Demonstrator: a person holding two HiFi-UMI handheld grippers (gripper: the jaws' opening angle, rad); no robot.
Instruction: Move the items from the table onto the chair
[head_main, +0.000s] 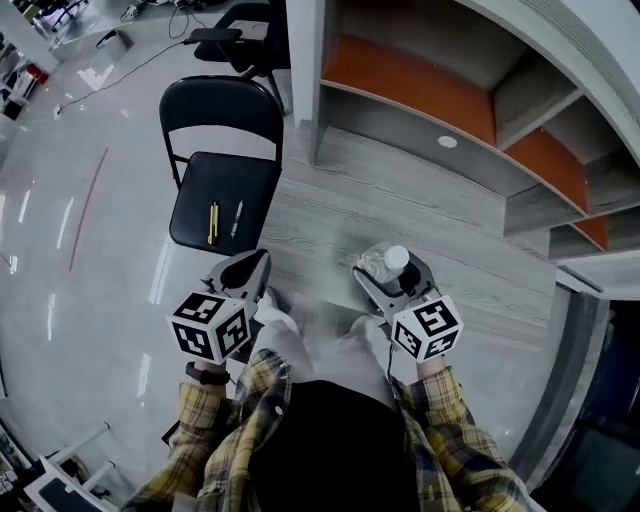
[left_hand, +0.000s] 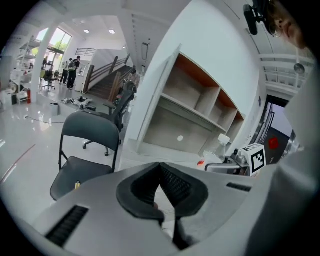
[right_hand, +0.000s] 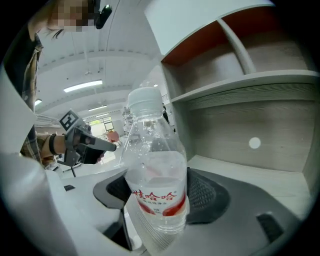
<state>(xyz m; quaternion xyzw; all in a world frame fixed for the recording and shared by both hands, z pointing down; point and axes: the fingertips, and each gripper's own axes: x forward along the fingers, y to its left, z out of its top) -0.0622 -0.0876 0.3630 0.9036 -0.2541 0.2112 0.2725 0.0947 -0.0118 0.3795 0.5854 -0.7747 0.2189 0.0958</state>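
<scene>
**A:** Where is the bottle?

**B:** The clear plastic water bottle with a white screw cap and a red-and-white label (right_hand: 155, 175) stands upright in the right claw (head_main: 392, 272). The claw's dark ribbed pads press on the labelled lower body from both sides. Water reaches about the shoulder, with droplets on the wall above it. In the head view the bottle sits at one o'clock from the person's body, well apart from the chair.

**A:** And the other claw?

**B:** The left claw (head_main: 243, 272) is pinched together, pad against pad, with nothing between. In the head view its tip shows just below the seat's front edge.

**A:** What about the chair itself?

**B:** The black folding chair with a padded seat and curved backrest (head_main: 200, 195) stands at eleven o'clock. Two items lie on the near half of the seat. One is a yellow pen (head_main: 213, 223). At its three o'clock lies a slim silver pen (head_main: 237, 218), close by but not touching. Both point roughly toward twelve.

**A:** What lies around all that?

**B:** A grey wood-grain shelf unit with orange back panels (head_main: 450, 120) curves from twelve round to three o'clock. A small white disc (head_main: 447, 142) lies on its low shelf. A glossy pale floor (head_main: 90, 250) spreads from seven to eleven o'clock. At six o'clock, yellow plaid sleeves (head_main: 440, 420) lead up to the claws.
</scene>
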